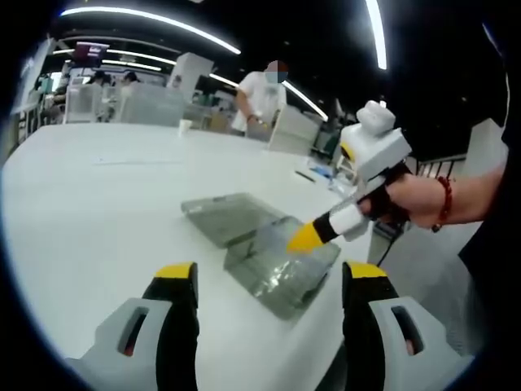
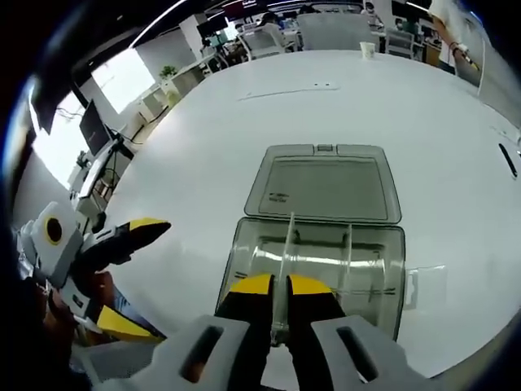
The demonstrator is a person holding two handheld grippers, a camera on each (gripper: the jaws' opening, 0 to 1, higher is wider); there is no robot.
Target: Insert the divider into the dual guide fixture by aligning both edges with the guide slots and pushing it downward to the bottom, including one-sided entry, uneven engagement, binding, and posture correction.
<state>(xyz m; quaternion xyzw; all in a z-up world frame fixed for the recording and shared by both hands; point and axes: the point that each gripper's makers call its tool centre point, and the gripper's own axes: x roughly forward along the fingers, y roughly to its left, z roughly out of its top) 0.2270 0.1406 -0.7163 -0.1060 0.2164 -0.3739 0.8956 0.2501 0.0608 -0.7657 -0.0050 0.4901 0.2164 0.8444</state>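
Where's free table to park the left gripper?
Bare white table left of the clear box and beyond its open lid. Crowded at the box: right gripper grips the divider there.

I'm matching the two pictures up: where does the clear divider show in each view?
Left gripper view: the clear divider is hard to make out, at the right gripper's yellow tips over the clear box, right of centre.
Right gripper view: bottom centre, standing on edge between the right gripper's jaws.
Shared landmark: the open lid lying flat on the table.
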